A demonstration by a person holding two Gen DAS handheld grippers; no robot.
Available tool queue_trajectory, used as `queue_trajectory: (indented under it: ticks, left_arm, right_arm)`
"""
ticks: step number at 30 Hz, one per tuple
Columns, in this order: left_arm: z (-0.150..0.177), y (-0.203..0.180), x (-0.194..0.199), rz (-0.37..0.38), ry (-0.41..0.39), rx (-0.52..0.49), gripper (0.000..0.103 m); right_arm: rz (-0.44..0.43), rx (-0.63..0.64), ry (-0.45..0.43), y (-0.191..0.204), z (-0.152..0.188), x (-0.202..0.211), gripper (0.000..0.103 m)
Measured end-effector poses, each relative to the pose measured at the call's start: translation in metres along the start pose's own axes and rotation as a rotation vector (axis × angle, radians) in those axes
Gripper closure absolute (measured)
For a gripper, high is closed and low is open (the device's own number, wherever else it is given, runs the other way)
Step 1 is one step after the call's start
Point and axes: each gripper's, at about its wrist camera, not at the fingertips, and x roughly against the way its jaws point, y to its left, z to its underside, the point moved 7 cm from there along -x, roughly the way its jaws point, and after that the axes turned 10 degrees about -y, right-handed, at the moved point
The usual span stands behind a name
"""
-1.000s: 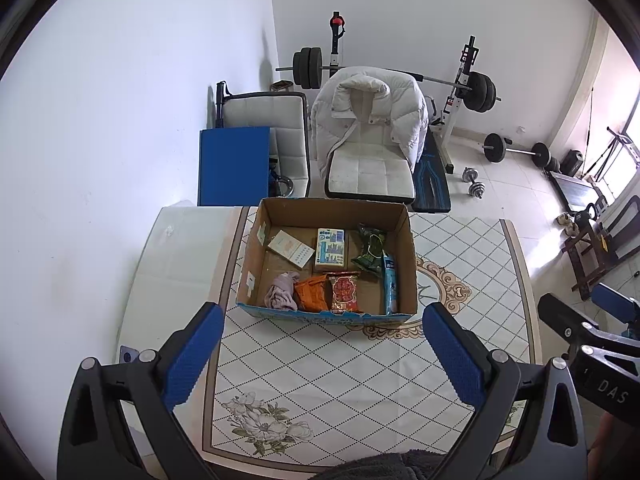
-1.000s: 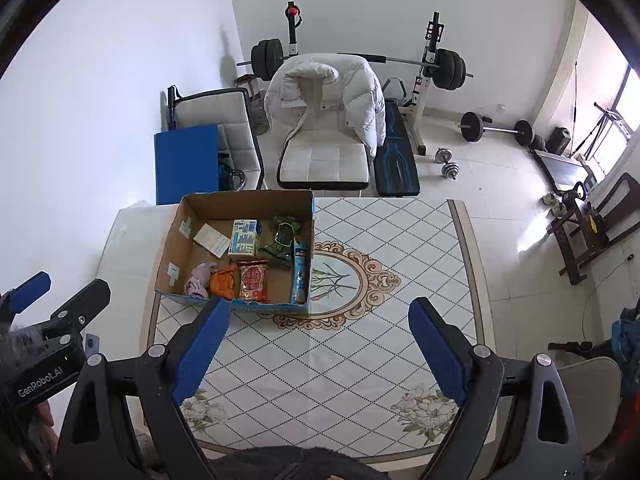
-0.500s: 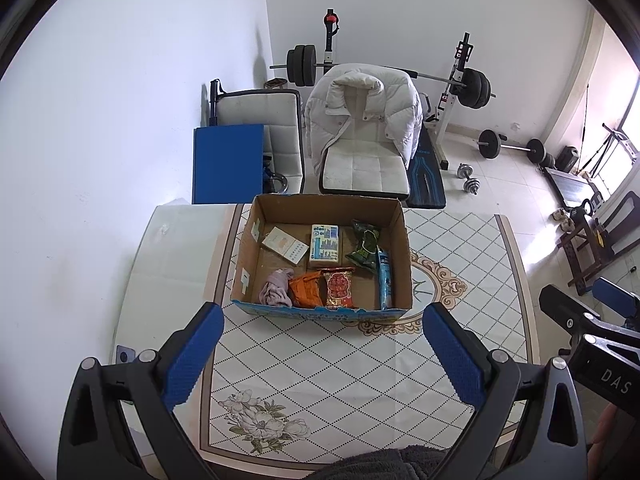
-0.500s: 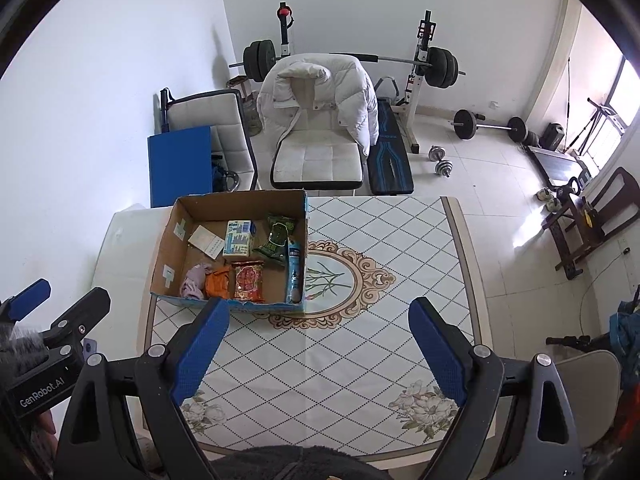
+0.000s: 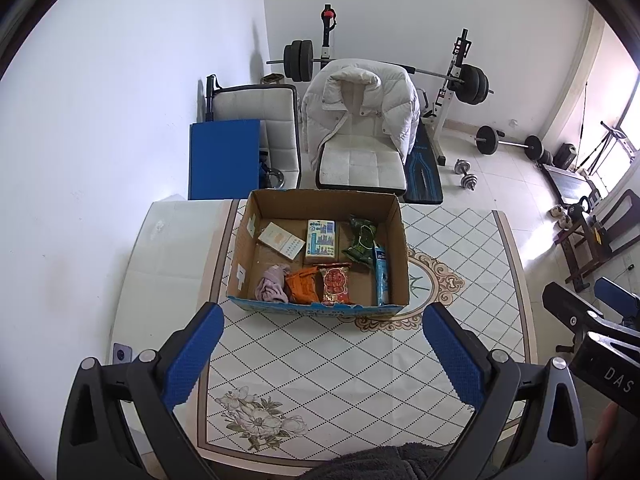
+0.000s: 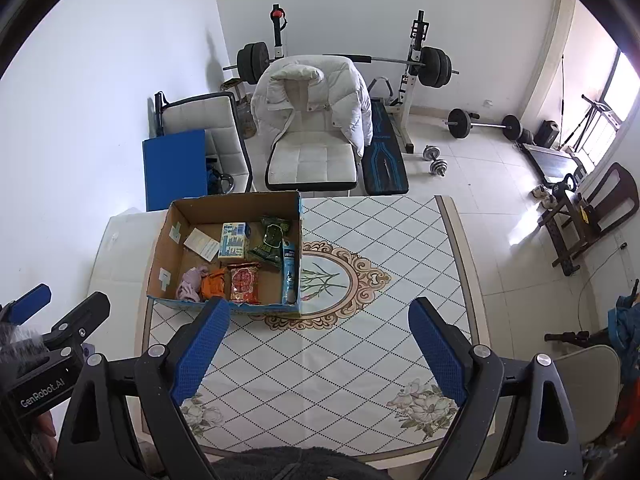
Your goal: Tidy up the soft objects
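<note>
An open cardboard box (image 5: 394,220) stands on the patterned table (image 5: 340,364); it also shows in the right wrist view (image 6: 298,216). Inside lie a pink cloth (image 5: 273,288), an orange packet (image 5: 303,285), a red snack packet (image 5: 336,283), a green packet (image 5: 361,240), a blue tube (image 5: 381,274), a blue-and-cream pack (image 5: 321,239) and a white card (image 5: 280,240). My left gripper (image 5: 322,354) is open and empty, high above the table's near part. My right gripper (image 6: 320,348) is open and empty, to the right of the box.
A white chair with a white jacket (image 5: 360,120) stands behind the table, next to a second chair (image 5: 256,128) and a blue board (image 5: 224,158). Weight bench, barbells and dumbbells (image 5: 466,174) sit on the floor behind. A white wall is on the left.
Both grippers have pulled back and up, so the box and table look smaller and farther away. Both stay open and empty.
</note>
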Motion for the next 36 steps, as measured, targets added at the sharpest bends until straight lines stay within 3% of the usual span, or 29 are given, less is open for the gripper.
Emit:
queue_trajectory:
  ticks: [36]
  left_arm:
    - [-0.0063,-0.0061,-0.0036,0.013,-0.008,0.006,0.001]
  right_arm:
    - [0.004,-0.024,-0.007,-0.0071,-0.0079,0.0005,0.01]
